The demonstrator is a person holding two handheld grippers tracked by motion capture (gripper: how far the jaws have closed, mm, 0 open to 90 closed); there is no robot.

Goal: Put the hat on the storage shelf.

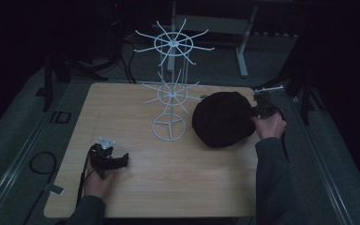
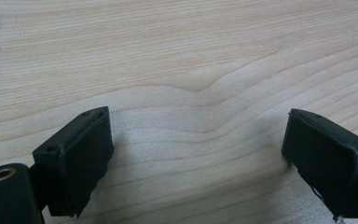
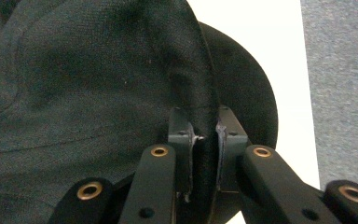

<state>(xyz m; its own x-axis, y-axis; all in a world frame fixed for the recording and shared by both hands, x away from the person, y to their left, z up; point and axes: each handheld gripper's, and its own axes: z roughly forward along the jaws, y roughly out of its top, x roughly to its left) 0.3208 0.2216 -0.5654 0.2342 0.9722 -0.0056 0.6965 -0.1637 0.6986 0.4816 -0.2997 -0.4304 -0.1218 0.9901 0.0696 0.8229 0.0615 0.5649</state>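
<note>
The right tongs [image 3: 204, 154] are clamped on a fold at the edge of the black cap [image 3: 98, 79], with the fabric pinched between both pads. In the high view the right tongs [image 1: 261, 108] grip the cap [image 1: 222, 119] at the side that faces away from the white wire rack [image 1: 169, 89]. The cap lies just beside the rack's ring base, at the right-hand part of the desk [image 1: 178, 173]. The left tongs [image 2: 196, 158] stand wide apart with nothing between them, directly over bare wood grain. In the high view the left tongs [image 1: 117, 161] sit near the front edge of the desk, well apart from the rack, on the side opposite the cap.
</note>
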